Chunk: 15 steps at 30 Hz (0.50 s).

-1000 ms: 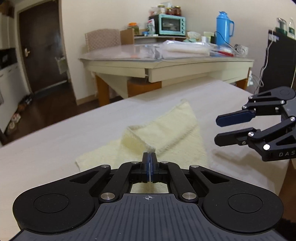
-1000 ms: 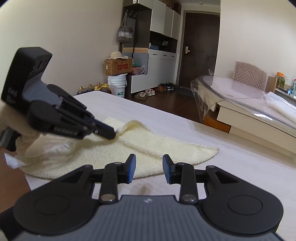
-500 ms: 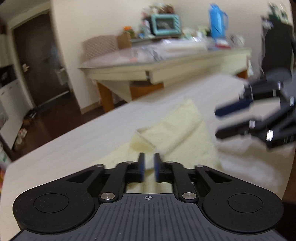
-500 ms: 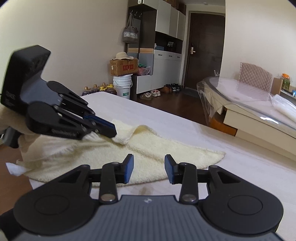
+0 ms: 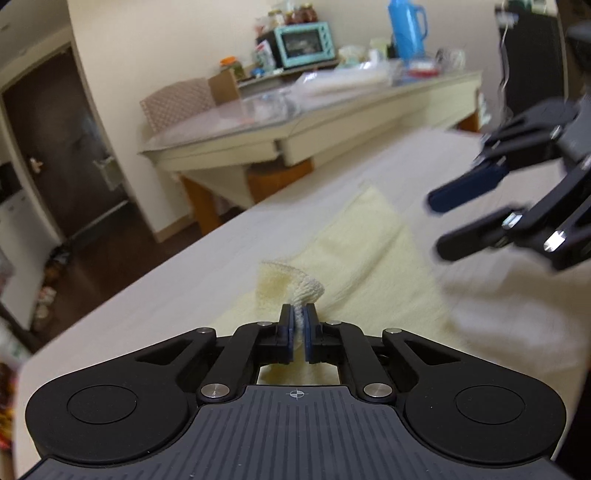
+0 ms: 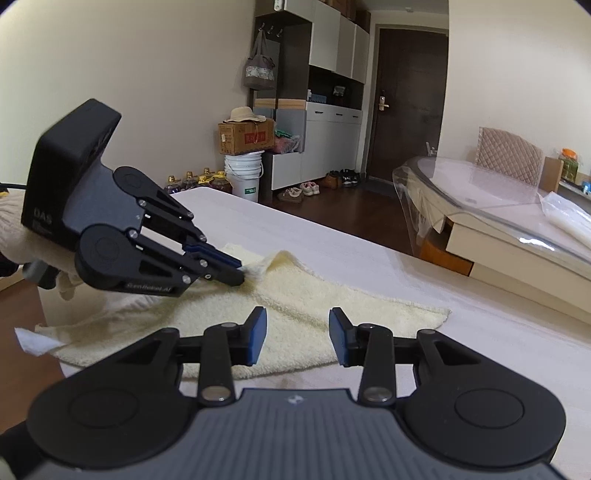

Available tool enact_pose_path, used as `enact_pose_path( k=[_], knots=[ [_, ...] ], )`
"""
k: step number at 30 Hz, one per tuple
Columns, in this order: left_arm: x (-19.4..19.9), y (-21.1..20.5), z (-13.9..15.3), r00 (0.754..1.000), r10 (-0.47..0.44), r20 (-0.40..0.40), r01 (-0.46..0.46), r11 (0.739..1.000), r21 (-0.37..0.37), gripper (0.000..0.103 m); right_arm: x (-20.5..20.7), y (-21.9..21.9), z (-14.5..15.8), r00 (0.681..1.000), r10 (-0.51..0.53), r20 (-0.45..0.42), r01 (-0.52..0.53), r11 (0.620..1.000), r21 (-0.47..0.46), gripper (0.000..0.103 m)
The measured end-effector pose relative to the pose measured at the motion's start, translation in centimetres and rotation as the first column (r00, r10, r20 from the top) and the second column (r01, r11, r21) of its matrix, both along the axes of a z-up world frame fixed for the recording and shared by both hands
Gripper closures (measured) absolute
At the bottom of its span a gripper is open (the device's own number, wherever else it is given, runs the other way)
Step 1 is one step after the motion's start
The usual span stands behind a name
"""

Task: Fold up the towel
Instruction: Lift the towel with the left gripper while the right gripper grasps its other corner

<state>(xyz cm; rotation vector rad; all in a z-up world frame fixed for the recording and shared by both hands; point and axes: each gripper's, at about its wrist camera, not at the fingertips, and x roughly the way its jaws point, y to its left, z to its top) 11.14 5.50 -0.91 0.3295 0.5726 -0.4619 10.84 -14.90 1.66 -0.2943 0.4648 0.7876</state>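
Note:
A pale yellow towel (image 5: pixel 373 251) lies on the white table (image 5: pixel 184 280), with one edge bunched up into a raised fold. My left gripper (image 5: pixel 300 325) is shut on that raised fold, which sticks up between the pads. The right wrist view shows the towel (image 6: pixel 325 306) spread ahead and the left gripper (image 6: pixel 236 273) pinching its lifted edge. My right gripper (image 6: pixel 297 336) is open and empty, just above the towel's near edge. It also shows blurred at the right of the left wrist view (image 5: pixel 454 218).
A second table (image 5: pixel 303 122) with a glass top stands beyond, holding a teal oven (image 5: pixel 303 40) and a blue flask (image 5: pixel 404 29). A quilted chair (image 6: pixel 509 158), a cabinet (image 6: pixel 325 140), a bucket (image 6: pixel 245 173) and a dark door (image 6: pixel 406 103) are farther off.
My left gripper opened half a second ago and has shut again on a raised fold of the towel. The right gripper stayed open and shifted slightly.

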Motion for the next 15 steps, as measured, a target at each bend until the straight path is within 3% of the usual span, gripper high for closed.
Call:
enact_pose_path(
  k=[3,6,8,11,15],
  knots=[
    [-1.0,0.0,1.0,0.998,-0.065,-0.023,0.063,0.994,-0.088,0.098,-1.1,0.9,-0.4,0.992,0.084,0.096,-0.073,0.992,-0.106,0.062],
    [-1.6,-0.3,1.4,0.993,-0.112,-0.047,0.106,0.988,-0.112,0.098,-2.5,2.0,-0.9,0.959,0.186,0.215,-0.134,0.963,-0.235,0.061],
    [-1.7,-0.8,1.5,0.989,-0.139,-0.053,0.132,0.985,-0.110,0.098,-3.7,2.8,-1.3,0.914,0.270,0.302,-0.166,0.930,-0.329,0.060],
    [-2.0,-1.5,1.7,0.984,-0.173,-0.049,0.168,0.981,-0.098,0.098,-4.5,3.5,-1.8,0.863,0.343,0.372,-0.173,0.891,-0.419,0.059],
    [-2.3,-2.1,1.9,0.976,-0.211,-0.049,0.206,0.974,-0.092,0.098,-5.2,4.0,-3.1,0.782,0.452,0.429,-0.159,0.810,-0.564,0.063]
  ],
)
